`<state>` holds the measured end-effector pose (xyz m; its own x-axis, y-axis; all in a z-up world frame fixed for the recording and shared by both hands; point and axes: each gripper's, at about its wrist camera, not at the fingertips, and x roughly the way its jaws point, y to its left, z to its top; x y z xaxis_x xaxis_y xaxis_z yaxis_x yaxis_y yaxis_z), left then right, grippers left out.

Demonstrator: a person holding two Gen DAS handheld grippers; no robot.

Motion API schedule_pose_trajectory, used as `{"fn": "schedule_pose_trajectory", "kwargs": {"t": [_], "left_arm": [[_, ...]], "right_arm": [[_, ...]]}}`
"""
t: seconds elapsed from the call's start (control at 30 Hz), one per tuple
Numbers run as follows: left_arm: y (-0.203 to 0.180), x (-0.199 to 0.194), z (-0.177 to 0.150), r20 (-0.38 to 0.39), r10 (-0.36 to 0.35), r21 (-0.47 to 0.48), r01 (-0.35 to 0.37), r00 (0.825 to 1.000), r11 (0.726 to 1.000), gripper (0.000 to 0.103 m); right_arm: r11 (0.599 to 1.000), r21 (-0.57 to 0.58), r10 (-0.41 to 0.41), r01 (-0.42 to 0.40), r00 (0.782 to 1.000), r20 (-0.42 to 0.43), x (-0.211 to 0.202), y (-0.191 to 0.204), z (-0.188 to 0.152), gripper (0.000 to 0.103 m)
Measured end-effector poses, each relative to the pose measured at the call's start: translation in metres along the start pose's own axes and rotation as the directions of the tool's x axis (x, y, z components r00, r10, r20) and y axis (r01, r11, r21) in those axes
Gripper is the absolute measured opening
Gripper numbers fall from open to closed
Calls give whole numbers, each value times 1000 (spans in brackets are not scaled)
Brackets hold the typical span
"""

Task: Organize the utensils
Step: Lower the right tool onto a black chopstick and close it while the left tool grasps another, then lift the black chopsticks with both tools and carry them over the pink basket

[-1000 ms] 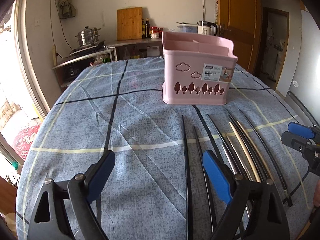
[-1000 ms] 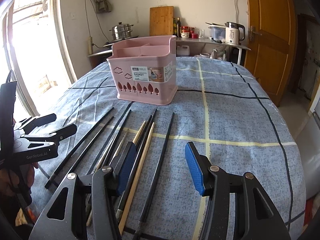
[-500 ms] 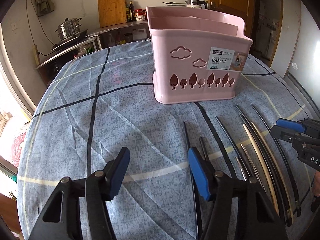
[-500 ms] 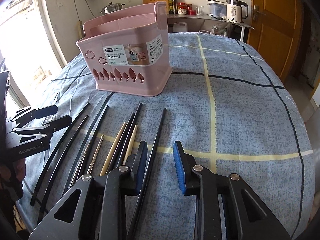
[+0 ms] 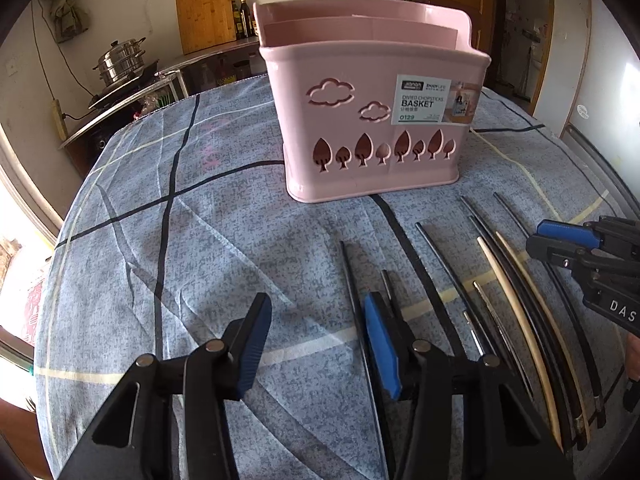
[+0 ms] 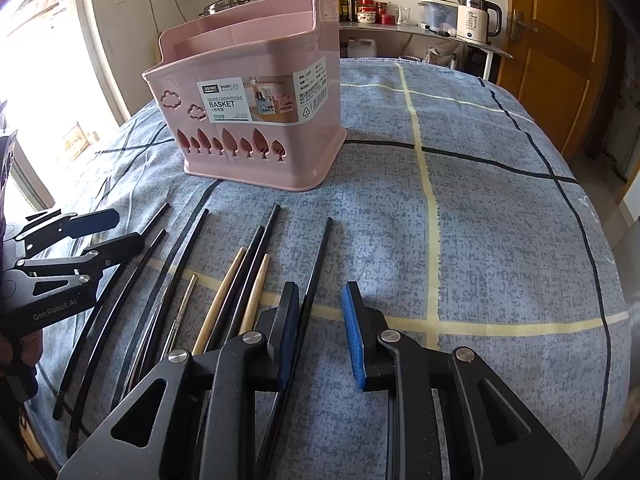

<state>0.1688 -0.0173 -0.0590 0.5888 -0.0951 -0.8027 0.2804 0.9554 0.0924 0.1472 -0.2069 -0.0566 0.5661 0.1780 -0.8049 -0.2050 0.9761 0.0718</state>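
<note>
A pink divided chopstick basket (image 5: 372, 120) (image 6: 256, 112) stands upright on the blue checked tablecloth. Several chopsticks lie side by side in front of it: black ones (image 6: 316, 276), two pale wooden ones (image 6: 218, 300) (image 5: 516, 312) and a metal one (image 6: 184, 308). My left gripper (image 5: 316, 344) is open, low over the cloth, with the leftmost black chopstick (image 5: 352, 292) just inside its right finger. My right gripper (image 6: 320, 328) is open and straddles the rightmost black chopstick. Each gripper shows in the other's view (image 5: 568, 244) (image 6: 100, 232).
The tablecloth (image 6: 500, 240) covers a round table whose edge falls off to the right and left. Behind are a counter with a kettle (image 6: 476, 20), jars, a cutting board (image 5: 204, 14), a steamer pot (image 5: 120, 62) and a wooden door (image 6: 560, 52).
Both grippers have moved forward and lower toward the basket and chopsticks. Both have narrowed since a second ago; the left has reopened slightly in the last half second.
</note>
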Motion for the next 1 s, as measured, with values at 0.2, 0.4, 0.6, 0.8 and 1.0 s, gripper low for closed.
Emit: {"fn": "schedule_pose_trajectory", "kwargs": {"t": [0.2, 0.4, 0.6, 0.8, 1.0], "left_arm": [[-9, -1, 2, 1, -8, 34, 8, 1000, 999, 22], [-16, -3, 2, 1, -13, 50, 12, 1000, 999, 9], [-3, -21, 7, 40, -29, 10, 28, 999, 1000, 9], [13, -60, 21, 129, -52, -20, 55, 990, 998, 8], [26, -104, 35, 235, -66, -37, 76, 970, 996, 7]], "right_arm": [[1000, -11, -17, 17, 1000, -5, 1, 3, 1, 10], [1000, 9, 11, -11, 1000, -4, -1, 1, 2, 8], [999, 24, 35, -36, 999, 41, -20, -3, 6, 7], [997, 25, 65, -69, 991, 118, -52, -5, 17, 6], [996, 19, 80, -85, 975, 207, -87, -4, 27, 6]]}}
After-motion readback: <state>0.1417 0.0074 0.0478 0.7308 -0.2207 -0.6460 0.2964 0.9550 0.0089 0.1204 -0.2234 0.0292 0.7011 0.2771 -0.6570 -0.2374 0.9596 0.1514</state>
